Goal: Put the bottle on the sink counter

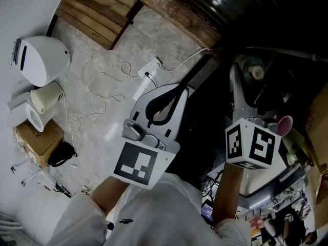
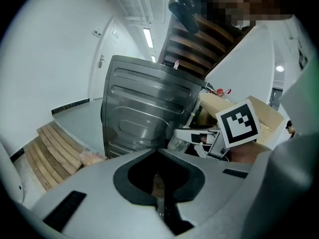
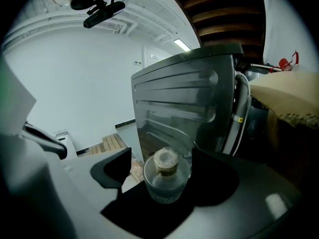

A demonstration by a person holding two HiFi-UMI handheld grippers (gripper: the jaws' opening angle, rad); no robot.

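Two tools, one occupied. The right tool (image 3: 164, 162) is standing with jaws wide apart around the bottle (image 3: 166, 176), whose cap is pointing away from the camera. The pads are apparently not pressing it, as suits a release. What is bearing the bottle is hidden. The left tool (image 2: 155, 150), jaws together and empty, is waiting aside.

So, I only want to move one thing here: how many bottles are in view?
1. The clear bottle with a tan cap is between the right gripper's jaws, in front of the grey metal appliance. Others could be hidden in the clutter.
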